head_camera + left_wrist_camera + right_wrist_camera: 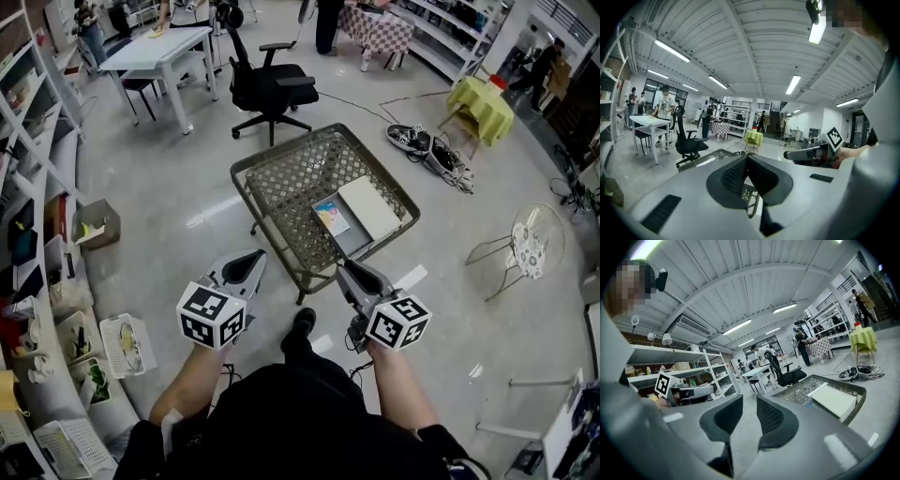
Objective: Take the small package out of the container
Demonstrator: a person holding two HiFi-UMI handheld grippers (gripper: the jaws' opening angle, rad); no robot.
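On the pale grey floor (169,187) in front of the person, a mesh container (281,178) on thin legs is standing. In the head view its near rim is disappearing behind the tip of the right gripper (343,268). In the left gripper view only a strip of its rim (712,154) is showing, and the rest is hiding behind the jaws. A flat white box (368,208) is lying inside it, toward the right-hand wall.

Both tools are hanging just short of the near edge, touching nothing. The left gripper (251,258) is pointing at the near left corner; its own view (746,158) is showing the pads pressed flat together with nothing caught in them. The right gripper's own view (750,403) is showing its jaws standing a little apart, with only floor showing in the gap.

Against the box's left edge on the container's floor, the small package (331,217) is lying flat: a thin rectangle, light blue with yellow and pink patches. Its print is too small to read, and the right gripper view is catching only a sliver of blue (809,404).
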